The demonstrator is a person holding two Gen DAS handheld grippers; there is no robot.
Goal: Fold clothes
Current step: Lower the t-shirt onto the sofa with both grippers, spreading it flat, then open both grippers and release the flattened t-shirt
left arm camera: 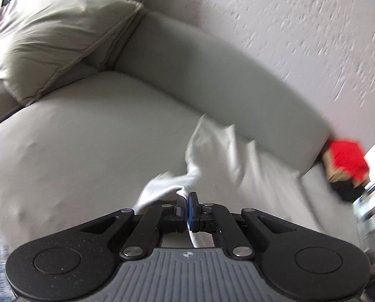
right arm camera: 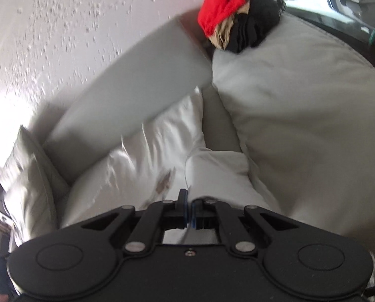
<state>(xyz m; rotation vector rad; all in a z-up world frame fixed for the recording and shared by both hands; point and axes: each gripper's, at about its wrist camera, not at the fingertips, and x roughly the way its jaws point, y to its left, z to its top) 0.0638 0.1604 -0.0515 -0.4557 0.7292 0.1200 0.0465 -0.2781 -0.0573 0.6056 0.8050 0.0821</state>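
Left claw [left arm camera: 187, 196] is clamped on a bunched edge of the white garment [left arm camera: 212, 148]; right claw [right arm camera: 188, 201] pinches another edge. The garment hangs over the sofa seat [left arm camera: 74, 151] near its back corner (thin, limp, light). Hems suit gripping best.

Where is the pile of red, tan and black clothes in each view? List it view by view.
Left wrist: pile of clothes at the far right edge, at the end of the sofa backrest.
Right wrist: pile at the top, right of centre, on the seat cushion's far corner.
Shared landmark: the white garment both grippers pinch.
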